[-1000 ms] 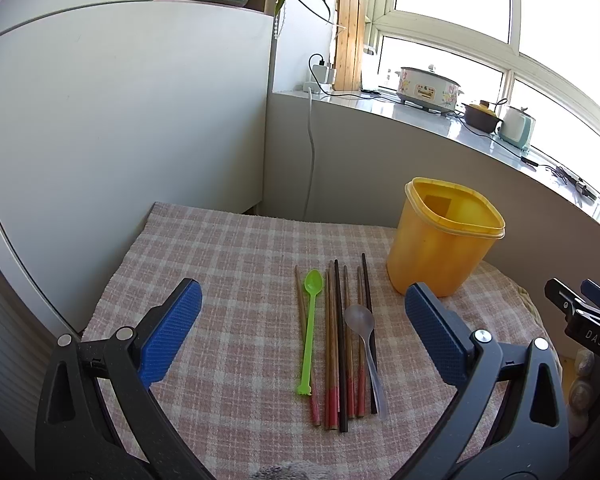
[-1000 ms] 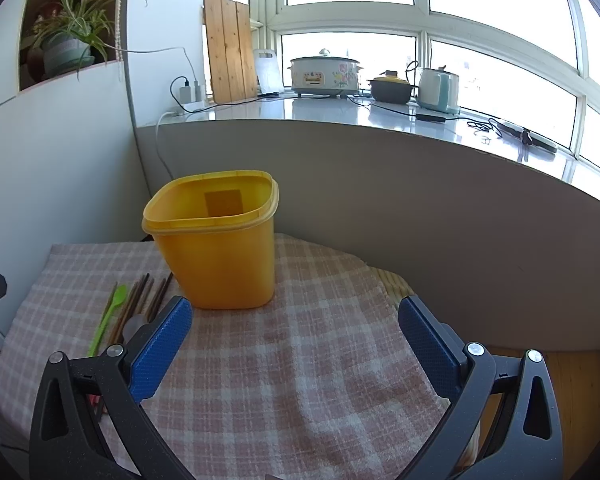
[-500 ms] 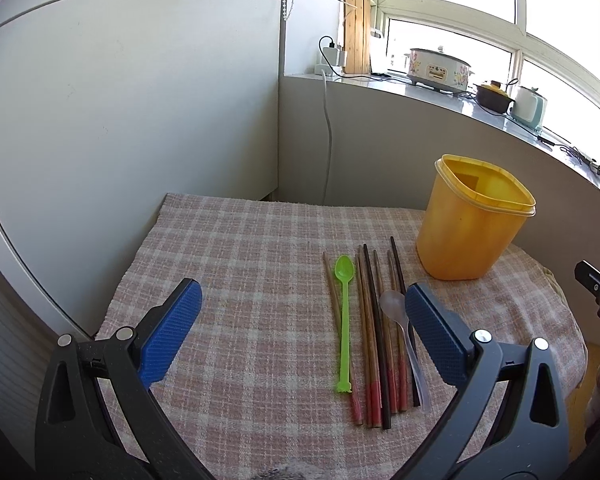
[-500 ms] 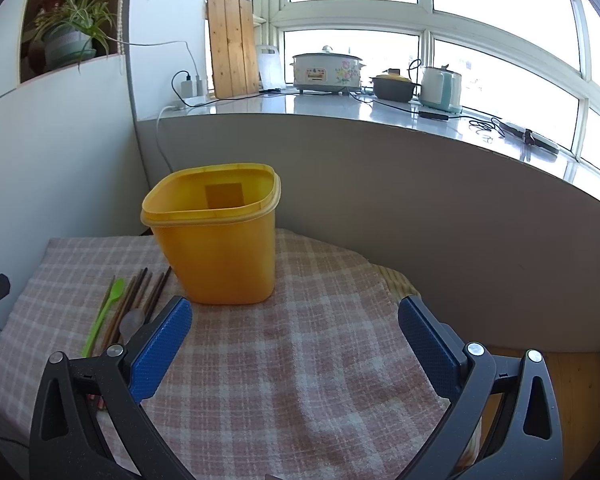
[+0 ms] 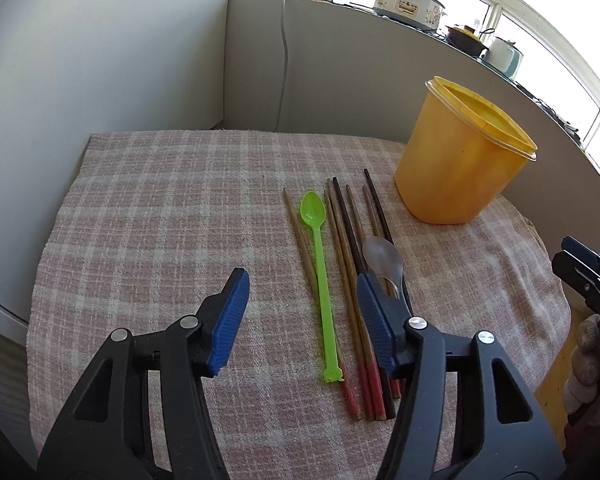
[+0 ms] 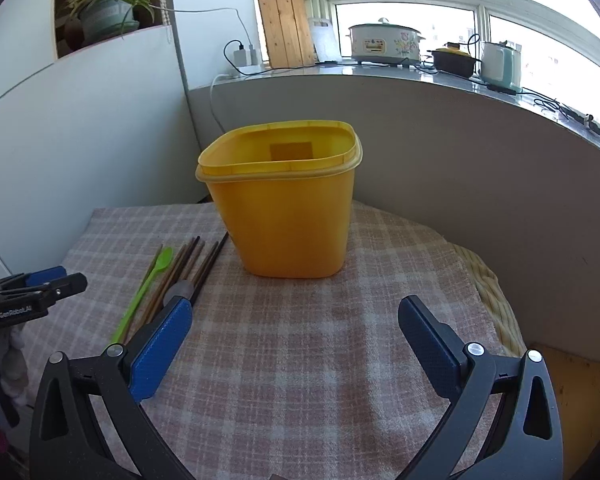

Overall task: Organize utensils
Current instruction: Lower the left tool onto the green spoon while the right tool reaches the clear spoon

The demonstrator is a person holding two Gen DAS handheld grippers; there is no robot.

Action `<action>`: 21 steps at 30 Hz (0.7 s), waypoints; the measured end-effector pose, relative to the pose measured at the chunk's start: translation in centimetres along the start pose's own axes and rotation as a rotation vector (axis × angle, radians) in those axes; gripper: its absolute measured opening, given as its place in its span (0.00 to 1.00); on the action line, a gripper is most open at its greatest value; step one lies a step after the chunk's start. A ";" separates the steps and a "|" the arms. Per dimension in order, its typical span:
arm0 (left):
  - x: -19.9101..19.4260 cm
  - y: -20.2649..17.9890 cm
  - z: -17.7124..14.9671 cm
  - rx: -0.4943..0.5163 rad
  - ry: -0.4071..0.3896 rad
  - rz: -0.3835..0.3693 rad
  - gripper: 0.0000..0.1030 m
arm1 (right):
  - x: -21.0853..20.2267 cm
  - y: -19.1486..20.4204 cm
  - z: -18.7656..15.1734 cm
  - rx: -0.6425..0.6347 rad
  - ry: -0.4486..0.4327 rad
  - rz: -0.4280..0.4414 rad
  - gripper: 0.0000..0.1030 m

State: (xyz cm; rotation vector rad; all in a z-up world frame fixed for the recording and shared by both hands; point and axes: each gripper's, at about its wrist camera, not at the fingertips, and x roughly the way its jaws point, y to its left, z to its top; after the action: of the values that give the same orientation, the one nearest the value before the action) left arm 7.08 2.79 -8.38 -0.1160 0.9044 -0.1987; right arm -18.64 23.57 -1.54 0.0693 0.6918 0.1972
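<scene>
Lower now, our left gripper [image 5: 302,292] has been narrowing, still released, nothing pinched, above the green spoon [image 5: 319,272]; our right gripper [image 6: 296,320] gapes empty.

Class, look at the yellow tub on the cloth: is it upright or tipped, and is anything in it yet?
Upright: the tub stands on its base, mouth up. What shows of its inside is bare; the bottom is hidden. The utensils lie on the cloth.
</scene>
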 end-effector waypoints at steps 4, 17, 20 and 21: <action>2.0 -0.2 0.4 0.006 0.069 -0.054 0.39 | 1.4 1.1 0.0 -0.002 0.057 0.078 0.95; 7.8 -1.6 3.0 0.120 0.182 -0.019 0.23 | 7.9 4.9 -0.3 0.000 0.297 0.303 0.52; 9.4 -1.6 3.5 0.111 0.211 -0.016 0.23 | 9.0 5.6 -0.1 0.001 0.328 0.321 0.51; 9.8 -1.6 3.7 0.109 0.219 -0.015 0.22 | 9.3 5.8 -0.1 -0.005 0.334 0.321 0.51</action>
State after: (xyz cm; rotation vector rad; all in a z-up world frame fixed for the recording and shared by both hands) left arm 15.69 -0.86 -13.41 0.0001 1.1083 -0.2782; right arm -12.58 31.17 -6.69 0.1449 1.0122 0.5268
